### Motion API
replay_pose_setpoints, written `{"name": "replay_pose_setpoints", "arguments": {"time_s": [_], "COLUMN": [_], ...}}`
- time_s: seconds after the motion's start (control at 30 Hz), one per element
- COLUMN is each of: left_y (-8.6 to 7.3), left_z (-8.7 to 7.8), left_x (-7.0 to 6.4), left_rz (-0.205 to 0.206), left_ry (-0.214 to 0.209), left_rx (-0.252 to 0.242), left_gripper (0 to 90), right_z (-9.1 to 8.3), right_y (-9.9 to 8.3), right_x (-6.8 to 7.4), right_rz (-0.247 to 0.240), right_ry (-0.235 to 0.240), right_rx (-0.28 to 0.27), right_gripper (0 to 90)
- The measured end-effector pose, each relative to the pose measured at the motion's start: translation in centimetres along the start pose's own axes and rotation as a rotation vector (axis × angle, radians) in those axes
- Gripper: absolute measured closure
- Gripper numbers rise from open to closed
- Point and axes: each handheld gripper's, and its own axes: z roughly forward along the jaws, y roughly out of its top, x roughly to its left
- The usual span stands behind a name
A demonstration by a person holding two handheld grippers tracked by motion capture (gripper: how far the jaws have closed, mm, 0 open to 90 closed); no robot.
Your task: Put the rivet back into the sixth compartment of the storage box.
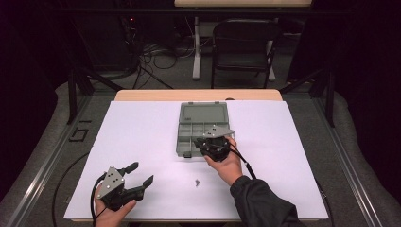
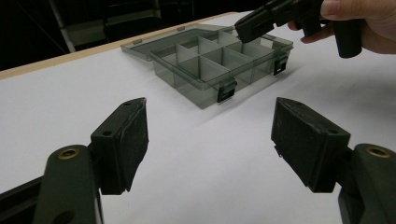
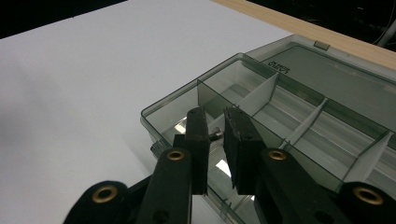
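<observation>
My left gripper [image 1: 142, 176] sits at the near left edge of the white sheet [image 1: 142, 127], jaws spread wide with nothing between them. In the left gripper view its pads [image 2: 126, 140] frame bare sheet, with the box [image 2: 219, 60] well ahead.

My right gripper [image 1: 201, 145] is over the box's [image 1: 202, 127] near right part. From the high view its jaws are hidden under my hand [image 1: 226, 163] and the grey plate, so grip state cannot be read there. The right gripper view settles it: the gripper [image 3: 217, 135] has its jaws nearly closed, pinching a small metal part [image 3: 215, 134], probably a screw, though it is too small to tell for certain. The part hangs above a near compartment of the box [image 3: 261, 100].

The box is open, lid [image 1: 203, 112] laid flat toward the far side. The left gripper view shows its dividers and two dark latches [image 2: 226, 90] on the front wall.

The high view alone shows a second small dark item [image 1: 196, 181] lying on the sheet between my two grippers, apart from both.
</observation>
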Motion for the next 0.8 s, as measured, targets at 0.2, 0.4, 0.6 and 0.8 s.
{"name": "replay_pose_setpoints", "arguments": {"time_s": [0.2, 0.4, 0.6, 0.8], "left_y": [0.0, -0.1, 0.0, -0.1], "left_z": [0.0, 0.0, 0.1, 0.0], "left_x": [0.0, 0.1, 0.0, 0.0], "left_rz": [-0.002, -0.005, -0.003, -0.004], "left_ry": [0.001, 0.002, 0.003, 0.004], "left_rx": [-0.002, 0.001, -0.003, -0.004], "left_gripper": [27.6, 27.6, 27.6, 27.6], "right_z": [0.5, 1.0, 1.2, 1.2], "right_y": [-0.3, -0.6, -0.8, -0.8], "right_x": [0.0, 0.0, -0.1, -0.1], "right_rz": [0.002, -0.003, -0.001, -0.003], "right_ry": [-0.005, -0.010, -0.017, -0.027], "right_rx": [0.017, 0.038, 0.051, 0.044], "right_gripper": [80.4, 80.4, 80.3, 68.7]}}
